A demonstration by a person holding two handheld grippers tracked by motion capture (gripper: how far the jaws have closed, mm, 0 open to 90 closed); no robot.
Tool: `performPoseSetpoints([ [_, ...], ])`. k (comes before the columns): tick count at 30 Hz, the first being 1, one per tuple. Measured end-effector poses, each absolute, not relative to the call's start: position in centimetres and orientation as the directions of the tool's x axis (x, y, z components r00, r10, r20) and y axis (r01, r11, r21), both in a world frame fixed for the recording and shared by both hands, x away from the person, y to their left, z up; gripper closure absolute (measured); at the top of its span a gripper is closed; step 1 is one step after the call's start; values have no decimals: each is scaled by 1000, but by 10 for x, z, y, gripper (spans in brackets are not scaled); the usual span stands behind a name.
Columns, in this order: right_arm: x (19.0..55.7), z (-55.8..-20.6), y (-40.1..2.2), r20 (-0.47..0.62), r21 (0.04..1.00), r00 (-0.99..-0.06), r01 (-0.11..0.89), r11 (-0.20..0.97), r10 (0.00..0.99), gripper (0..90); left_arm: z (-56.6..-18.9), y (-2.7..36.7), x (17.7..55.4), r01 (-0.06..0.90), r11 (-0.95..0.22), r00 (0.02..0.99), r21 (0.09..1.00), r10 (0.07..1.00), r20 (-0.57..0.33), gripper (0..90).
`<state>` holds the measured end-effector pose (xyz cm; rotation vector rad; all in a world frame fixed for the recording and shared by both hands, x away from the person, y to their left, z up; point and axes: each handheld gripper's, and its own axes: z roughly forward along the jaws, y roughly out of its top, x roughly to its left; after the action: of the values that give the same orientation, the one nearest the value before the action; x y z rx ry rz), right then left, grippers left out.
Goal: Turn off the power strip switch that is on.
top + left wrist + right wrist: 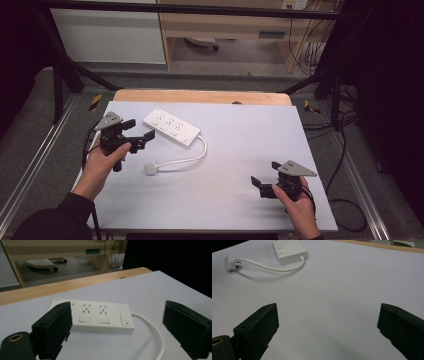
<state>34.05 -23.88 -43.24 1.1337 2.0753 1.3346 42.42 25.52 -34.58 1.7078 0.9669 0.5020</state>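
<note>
High view: white power strip point(171, 127) near table's point(240, 150) far-left corner, left gripper point(140, 131) just beside, right gripper point(263, 180) well apart, both spread, empty. Left gripper view: rocker switches, sockets. Right gripper view: pronged plug point(232, 262), looped cord point(269, 266).

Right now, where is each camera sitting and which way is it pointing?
High view: above the person's side, looking forward and down on the table; both forearms, left gripper and right gripper show.
Left gripper view: rides the left gripper, low over the table, facing the power strip; its two open jaws show.
Right gripper view: rides the right gripper, facing across the table to the plug; its open jaws show.
All three share the power strip and its cord.
</note>
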Motion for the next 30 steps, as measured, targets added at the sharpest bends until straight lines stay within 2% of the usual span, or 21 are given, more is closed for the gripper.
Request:
performPoseSetpoints([
  [30, 338, -431, -239, 82, 894, -588, 401, 202, 805, 41, -354, 258, 470, 374, -93, 518, 923, 846, -124, 83],
])
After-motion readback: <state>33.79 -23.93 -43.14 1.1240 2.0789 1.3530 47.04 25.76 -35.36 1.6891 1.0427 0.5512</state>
